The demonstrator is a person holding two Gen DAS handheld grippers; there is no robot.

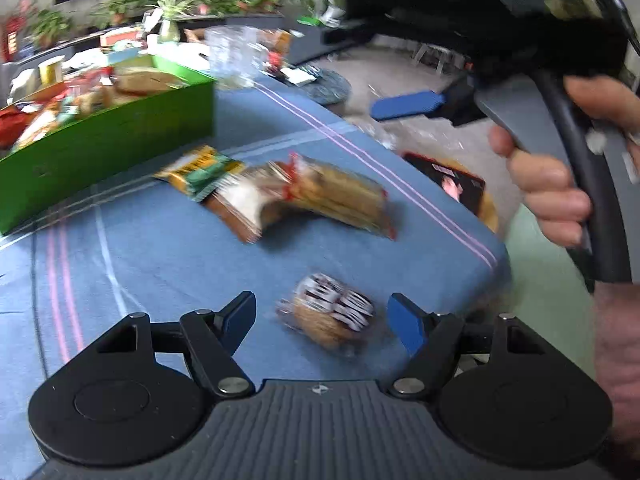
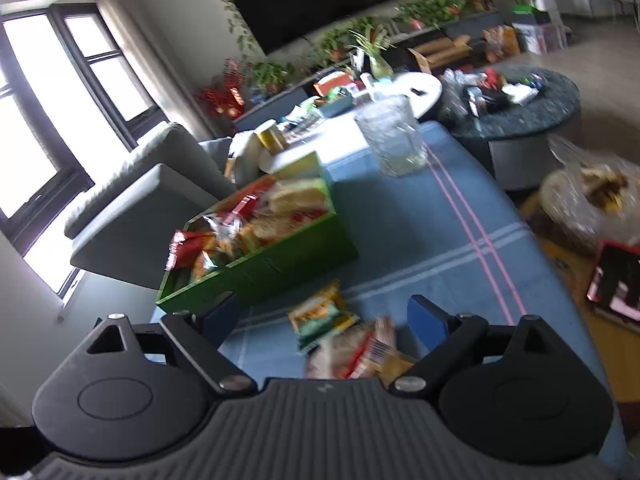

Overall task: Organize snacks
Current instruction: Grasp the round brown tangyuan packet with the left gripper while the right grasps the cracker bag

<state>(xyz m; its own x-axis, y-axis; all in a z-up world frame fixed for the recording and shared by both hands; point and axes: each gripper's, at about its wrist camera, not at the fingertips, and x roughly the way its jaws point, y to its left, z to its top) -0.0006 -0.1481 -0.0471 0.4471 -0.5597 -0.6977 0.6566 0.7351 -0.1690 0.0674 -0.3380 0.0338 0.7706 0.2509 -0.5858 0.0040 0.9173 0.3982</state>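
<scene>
While both views blur, I see my left gripper (image 1: 322, 316) held wide apart and empty, a small round cookie pack (image 1: 328, 316) lying on the blue-clothed table (image 1: 160, 264) between its fingers, untouched. My right gripper (image 2: 320, 320) is also wide and empty, above a green-and-yellow packet (image 2: 322, 316) and a cracker pack (image 2: 356, 354). The green box (image 2: 280, 256), already heaped with snacks, sits far left. To do this well, I judge I should centre the cookie pack and close gently; its wrapper probably crushes easily.
</scene>
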